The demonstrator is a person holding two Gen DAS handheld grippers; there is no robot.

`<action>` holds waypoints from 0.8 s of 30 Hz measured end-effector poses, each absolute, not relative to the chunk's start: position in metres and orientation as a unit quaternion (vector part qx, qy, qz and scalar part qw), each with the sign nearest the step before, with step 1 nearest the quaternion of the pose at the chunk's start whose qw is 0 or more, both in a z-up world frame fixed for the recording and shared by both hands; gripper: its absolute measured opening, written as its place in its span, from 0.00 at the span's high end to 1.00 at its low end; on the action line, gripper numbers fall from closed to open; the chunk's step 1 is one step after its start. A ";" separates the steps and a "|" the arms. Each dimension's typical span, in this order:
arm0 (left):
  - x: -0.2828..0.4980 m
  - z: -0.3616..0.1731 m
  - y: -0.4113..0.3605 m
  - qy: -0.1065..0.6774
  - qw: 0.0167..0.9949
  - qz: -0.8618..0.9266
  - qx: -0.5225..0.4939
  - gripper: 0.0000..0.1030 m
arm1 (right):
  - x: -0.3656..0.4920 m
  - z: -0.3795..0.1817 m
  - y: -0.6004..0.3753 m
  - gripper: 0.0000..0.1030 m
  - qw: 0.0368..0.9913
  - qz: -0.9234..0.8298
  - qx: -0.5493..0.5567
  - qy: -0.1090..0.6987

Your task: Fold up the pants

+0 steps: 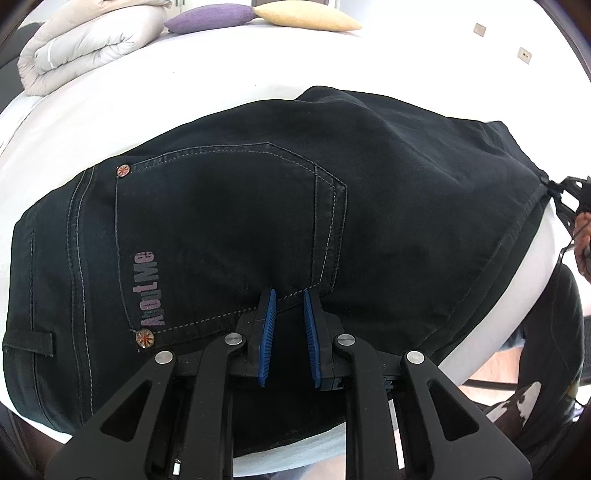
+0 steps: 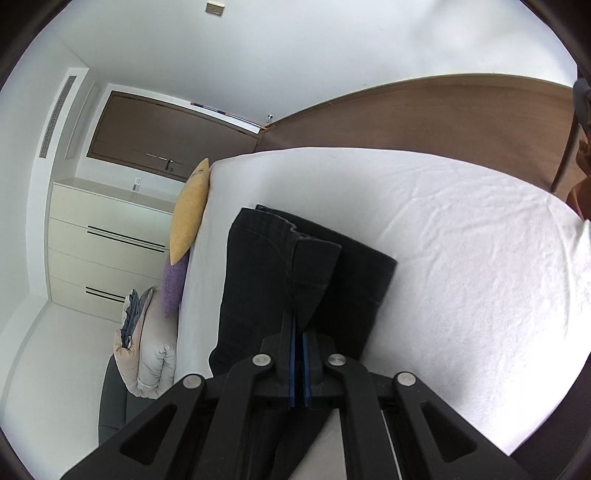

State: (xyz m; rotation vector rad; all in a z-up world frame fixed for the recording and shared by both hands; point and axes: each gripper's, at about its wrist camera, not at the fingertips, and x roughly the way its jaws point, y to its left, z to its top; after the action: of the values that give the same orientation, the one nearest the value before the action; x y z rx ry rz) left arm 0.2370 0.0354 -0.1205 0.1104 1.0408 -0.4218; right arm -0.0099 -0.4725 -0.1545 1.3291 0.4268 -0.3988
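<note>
Black jeans [image 1: 240, 221] lie on the white bed [image 1: 147, 96], seat side up, with a stitched back pocket [image 1: 229, 229] and "About Me" print. My left gripper [image 1: 290, 295] hovers at the pocket's lower edge, its blue pads a little apart and nothing between them. My right gripper [image 2: 298, 332] is shut on a fold of the jeans [image 2: 280, 269], at the leg end. It also shows at the right edge of the left wrist view [image 1: 569, 199], holding the fabric's corner.
A folded duvet [image 1: 85, 44], a purple cushion [image 1: 210, 16] and a yellow cushion [image 1: 306, 16] lie at the head of the bed. A cream drawer unit [image 2: 107, 240] and a brown headboard panel [image 2: 424, 118] stand beyond the bed [image 2: 461, 277].
</note>
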 end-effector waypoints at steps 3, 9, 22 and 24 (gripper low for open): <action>0.236 -0.121 0.032 0.495 0.845 -0.194 0.058 0.85 | -0.021 -0.165 -0.475 0.97 0.732 -0.183 0.630 0.183; 0.236 -0.120 0.029 0.498 0.843 -0.192 0.061 0.85 | -0.038 -0.165 -0.488 0.97 0.730 -0.198 0.631 0.172; 0.228 -0.126 0.038 0.482 0.858 -0.179 0.022 0.85 | -0.065 -0.123 -0.474 0.29 0.742 -0.261 0.596 0.161; 0.229 -0.127 0.036 0.481 0.858 -0.178 0.025 0.85 | -0.053 -0.111 -0.456 0.31 0.764 -0.192 0.589 0.182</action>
State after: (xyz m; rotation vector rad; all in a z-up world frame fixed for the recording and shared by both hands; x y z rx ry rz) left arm 0.2291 0.0362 -0.1273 0.0519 1.0093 -0.3728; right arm -0.0532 -0.4562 -0.1112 1.2807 0.3963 -0.4175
